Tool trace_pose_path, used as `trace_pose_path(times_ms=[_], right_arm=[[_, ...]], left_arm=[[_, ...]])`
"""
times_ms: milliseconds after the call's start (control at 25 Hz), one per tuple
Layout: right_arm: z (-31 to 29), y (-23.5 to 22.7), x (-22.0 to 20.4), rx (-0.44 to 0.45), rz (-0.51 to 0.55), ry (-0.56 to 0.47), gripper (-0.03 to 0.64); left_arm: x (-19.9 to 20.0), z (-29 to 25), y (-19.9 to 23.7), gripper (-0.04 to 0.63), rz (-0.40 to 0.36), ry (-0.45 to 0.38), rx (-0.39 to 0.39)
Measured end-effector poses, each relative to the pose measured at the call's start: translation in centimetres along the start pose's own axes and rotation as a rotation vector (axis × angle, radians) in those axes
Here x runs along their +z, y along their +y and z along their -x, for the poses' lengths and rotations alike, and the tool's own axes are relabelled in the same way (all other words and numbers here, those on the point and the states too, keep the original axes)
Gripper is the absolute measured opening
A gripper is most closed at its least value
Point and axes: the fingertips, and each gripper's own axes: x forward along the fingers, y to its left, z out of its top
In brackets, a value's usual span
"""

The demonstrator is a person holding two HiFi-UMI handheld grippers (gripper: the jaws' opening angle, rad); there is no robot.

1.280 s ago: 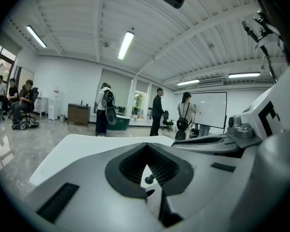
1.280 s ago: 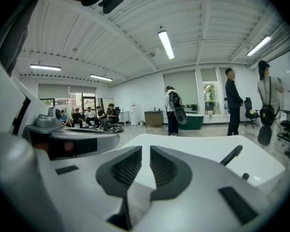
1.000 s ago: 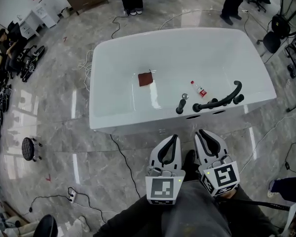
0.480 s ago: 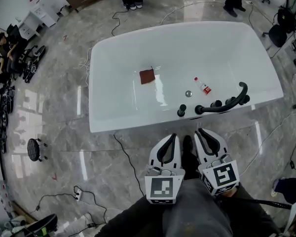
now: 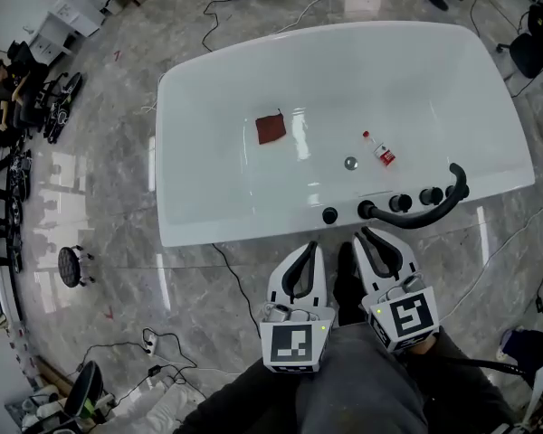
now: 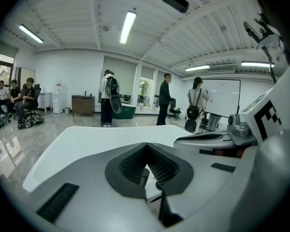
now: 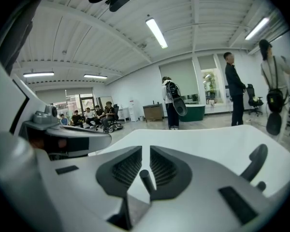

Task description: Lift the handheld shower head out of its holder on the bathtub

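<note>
The black handheld shower head (image 5: 432, 212) lies in a curve along the near rim of the white bathtub (image 5: 253, 229), at its right end, with black knobs (image 5: 330, 215) beside it. Both grippers hang just short of that rim, touching nothing. My left gripper (image 5: 312, 248) has its tips together, and the left gripper view looks over the tub past them (image 6: 146, 146). My right gripper (image 5: 366, 235) is just in front of the shower head's left end, jaws a narrow slit apart and empty (image 7: 145, 151). The right gripper view shows the shower head (image 7: 255, 159) at right.
In the tub lie a dark red cloth (image 5: 271, 128), a small bottle (image 5: 380, 150) and the drain (image 5: 350, 163). Cables (image 5: 231, 278) run over the marble floor before the tub. A black stool (image 5: 72, 265) stands at left. People stand beyond the tub (image 6: 108, 98).
The head and both grippers have come closer to the tub. The near rim and the shower head now lie lower in the head view, just ahead of the fingertips.
</note>
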Motion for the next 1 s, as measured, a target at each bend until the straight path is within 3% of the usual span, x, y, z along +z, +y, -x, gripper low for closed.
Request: trace_pose_path(times_ms=[360, 680, 840, 1000], right_arm=[[-3.7, -1.7, 1.9, 0.079, 0.046, -0.021, 0.037], [-5.4, 0.2, 3.1, 0.039, 0.088, -0.12, 0.037], [-7.1, 1.8, -0.2, 0.01, 0.18, -0.164, 0.112], [-9.1, 1.2, -4.5, -0.044, 0.174, -0.139, 0.156]], left_arm=[[1.5, -3.5, 0.8, 0.003, 0.006, -0.016, 0.048], [1.7, -3.7, 3.8, 0.003, -0.019, -0.061, 0.011], [-1.0, -4.9, 5.7, 0.003, -0.043, -0.077, -0.017], [-4.5, -6.2, 6.9, 0.003, -0.05, -0.058, -0.04]])
